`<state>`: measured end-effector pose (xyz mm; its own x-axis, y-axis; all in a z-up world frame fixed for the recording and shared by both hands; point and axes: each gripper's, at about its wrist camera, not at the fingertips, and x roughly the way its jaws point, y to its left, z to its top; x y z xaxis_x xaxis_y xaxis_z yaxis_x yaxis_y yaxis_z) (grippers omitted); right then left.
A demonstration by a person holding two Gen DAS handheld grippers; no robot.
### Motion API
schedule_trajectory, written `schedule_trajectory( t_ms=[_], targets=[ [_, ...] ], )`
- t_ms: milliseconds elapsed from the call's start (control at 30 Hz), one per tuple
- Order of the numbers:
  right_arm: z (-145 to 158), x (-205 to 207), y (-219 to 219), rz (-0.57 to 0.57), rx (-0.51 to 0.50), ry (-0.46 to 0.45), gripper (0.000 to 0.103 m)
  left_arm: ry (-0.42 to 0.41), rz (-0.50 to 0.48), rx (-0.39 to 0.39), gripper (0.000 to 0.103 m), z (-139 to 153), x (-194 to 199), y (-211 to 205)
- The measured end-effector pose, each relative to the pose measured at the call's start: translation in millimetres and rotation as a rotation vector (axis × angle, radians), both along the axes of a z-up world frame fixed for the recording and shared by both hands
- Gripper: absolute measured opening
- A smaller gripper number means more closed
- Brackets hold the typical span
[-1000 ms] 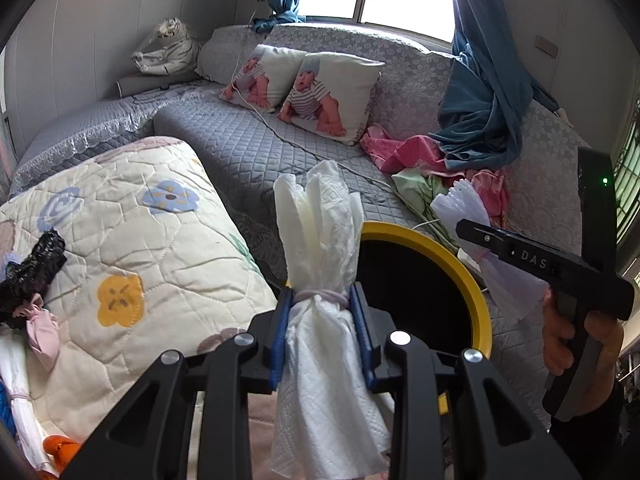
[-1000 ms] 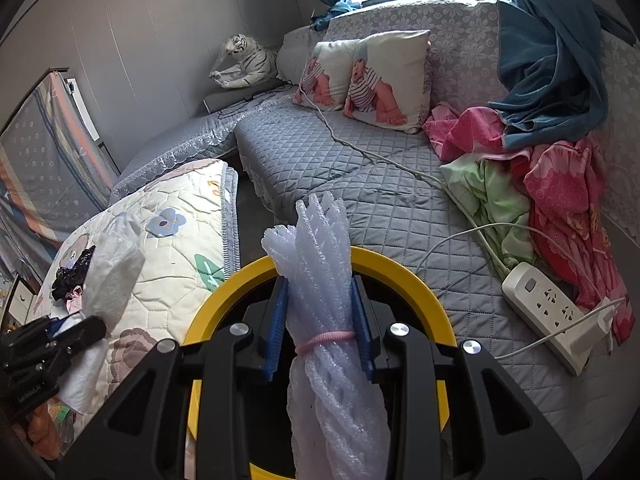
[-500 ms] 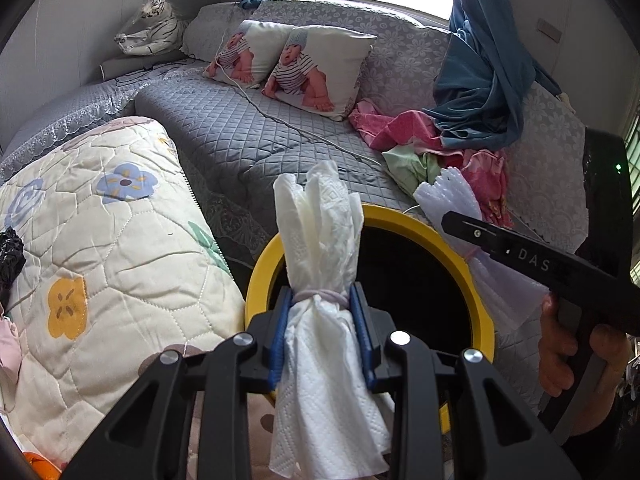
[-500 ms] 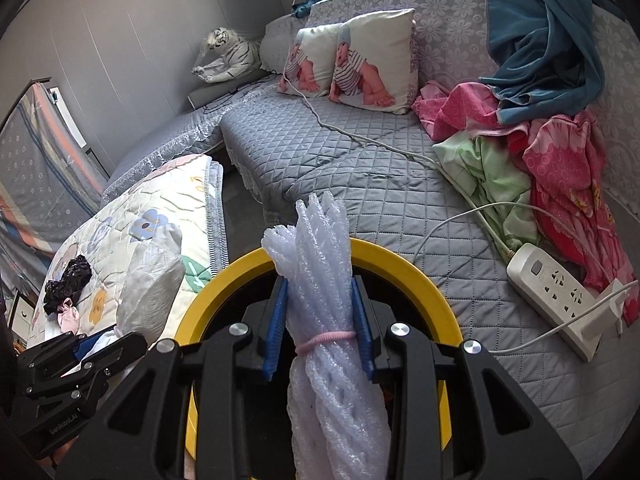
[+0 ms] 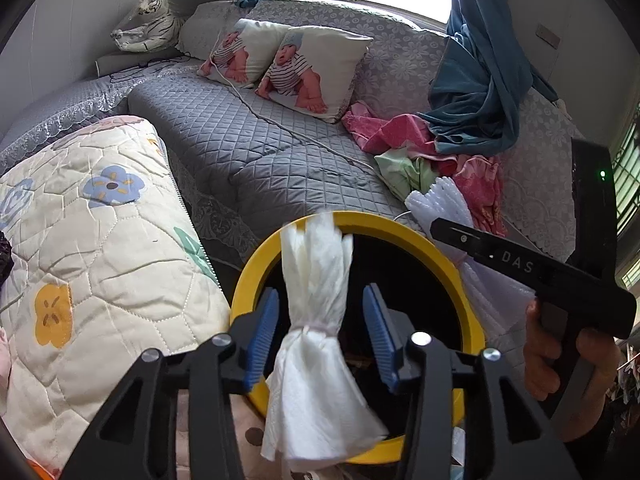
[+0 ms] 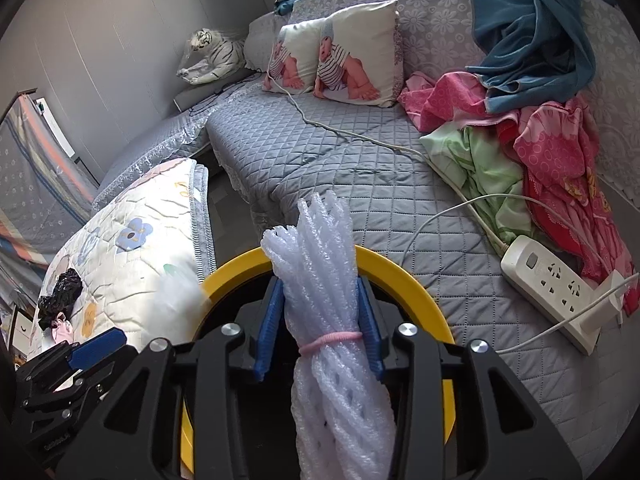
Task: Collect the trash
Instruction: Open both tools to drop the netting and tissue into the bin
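The white tissue bundle [image 5: 316, 312] is hanging over the yellow-rimmed bin [image 5: 400, 236], between your left gripper's [image 5: 318, 330] jaws, which have just been opening and are standing clear of it on both sides. Your right gripper [image 6: 320, 320] is over the same bin; its jaws have just been opening too, yet the blue pads [image 6: 270, 320] are lying against the foam netting bundle [image 6: 320, 280]. A grey quilted sofa [image 6: 360, 168] is sitting behind the bin.

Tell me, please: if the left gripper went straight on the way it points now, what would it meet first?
Probably the white tissue bundle that is between the blue pads of the left gripper, which have just opened off it. Behind it lies the dark mouth of the yellow bin; depth there is unclear.
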<state>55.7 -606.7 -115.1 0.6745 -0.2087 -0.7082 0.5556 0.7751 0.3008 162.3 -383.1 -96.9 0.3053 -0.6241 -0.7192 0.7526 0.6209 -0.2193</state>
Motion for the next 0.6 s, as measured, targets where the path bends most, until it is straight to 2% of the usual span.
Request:
schedule_trajectory(
  t_ms=[33, 300, 600],
  targets=[
    [0.0, -0.8, -0.7, -0.005, 0.003, 0.001, 0.039, 0.002, 0.009, -0.004, 0.051, 0.4, 0.6, 1.2],
    [2.2, -5.2, -3.3, -0.022, -0.003, -0.003, 0.039, 0.008, 0.07, -0.028, 0.051, 8.7, 10.9, 16.1],
    [8.9, -6.4, -2.7, -0.031, -0.014, -0.003, 0.039, -0.026, 0.152, -0.083, 0.051, 40.2, 29.9, 58.3]
  ],
)
